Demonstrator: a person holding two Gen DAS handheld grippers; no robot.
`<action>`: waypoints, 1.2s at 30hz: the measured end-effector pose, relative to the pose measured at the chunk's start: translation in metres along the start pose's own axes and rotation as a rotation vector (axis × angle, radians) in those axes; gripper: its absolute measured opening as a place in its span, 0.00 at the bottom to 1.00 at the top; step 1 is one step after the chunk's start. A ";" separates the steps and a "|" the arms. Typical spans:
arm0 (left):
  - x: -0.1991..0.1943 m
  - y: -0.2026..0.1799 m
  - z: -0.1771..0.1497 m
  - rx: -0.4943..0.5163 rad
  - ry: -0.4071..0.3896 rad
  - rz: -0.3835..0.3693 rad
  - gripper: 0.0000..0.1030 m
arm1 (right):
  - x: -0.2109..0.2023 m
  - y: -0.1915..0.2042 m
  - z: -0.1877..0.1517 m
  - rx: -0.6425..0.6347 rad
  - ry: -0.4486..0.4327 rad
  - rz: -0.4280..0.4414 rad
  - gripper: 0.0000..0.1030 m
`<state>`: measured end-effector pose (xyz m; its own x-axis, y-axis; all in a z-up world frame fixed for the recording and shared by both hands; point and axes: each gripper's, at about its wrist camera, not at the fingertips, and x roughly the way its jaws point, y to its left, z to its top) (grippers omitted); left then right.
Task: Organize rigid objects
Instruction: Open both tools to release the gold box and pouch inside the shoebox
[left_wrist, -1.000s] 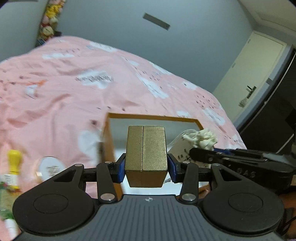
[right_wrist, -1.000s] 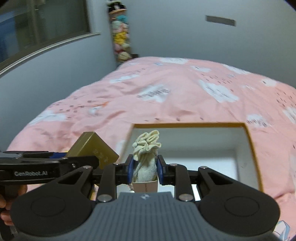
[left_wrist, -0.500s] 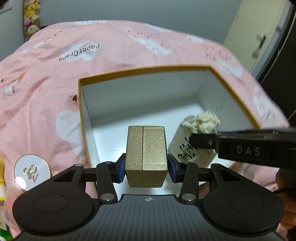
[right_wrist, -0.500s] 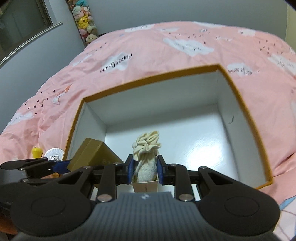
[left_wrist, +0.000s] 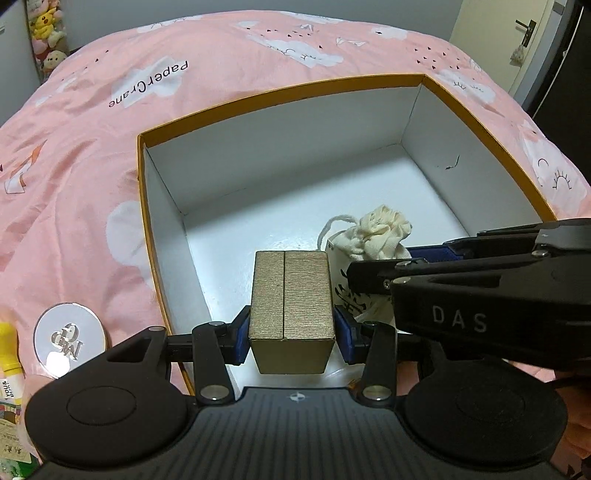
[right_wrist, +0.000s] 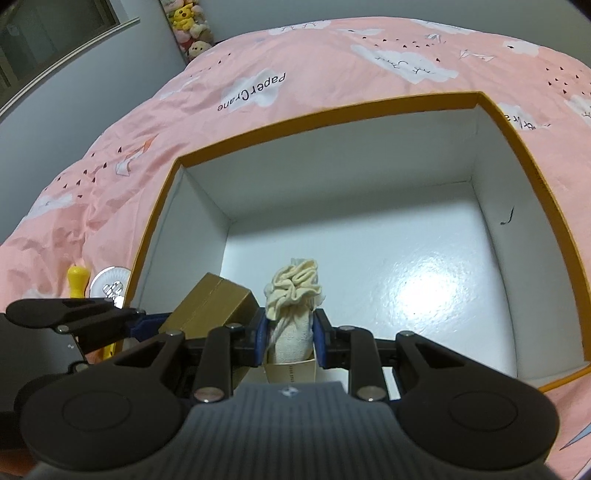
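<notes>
The gold box (left_wrist: 291, 306) is clamped between the blue pads of the left tongs (left_wrist: 292, 334), held above the near-left floor of the open orange-rimmed carton (left_wrist: 280, 94). Just beside it, the right tongs (right_wrist: 289, 334) grip a cream drawstring pouch (right_wrist: 293, 295) by its neck, also over the carton's near edge. The carton sits on a soft pink bed (left_wrist: 74, 147). The 2 tools are crowded together, so a release could knock one item against the other, and the yielding bedding may tilt the carton.
</notes>
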<state>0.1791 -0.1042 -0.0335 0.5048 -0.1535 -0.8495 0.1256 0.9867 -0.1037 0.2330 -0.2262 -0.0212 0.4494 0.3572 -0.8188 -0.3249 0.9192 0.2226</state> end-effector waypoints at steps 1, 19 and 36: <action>-0.001 0.001 0.000 -0.003 -0.005 0.000 0.54 | 0.000 0.000 0.000 0.001 0.001 0.001 0.24; -0.056 0.087 -0.005 -0.268 -0.197 -0.133 0.65 | -0.002 0.003 0.002 -0.008 -0.004 -0.028 0.24; -0.030 0.108 -0.026 -0.397 -0.124 -0.167 0.42 | 0.024 0.013 -0.003 0.087 0.087 0.076 0.24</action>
<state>0.1552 0.0085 -0.0326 0.6073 -0.2939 -0.7381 -0.1114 0.8884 -0.4454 0.2372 -0.2067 -0.0393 0.3508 0.4141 -0.8399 -0.2807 0.9022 0.3276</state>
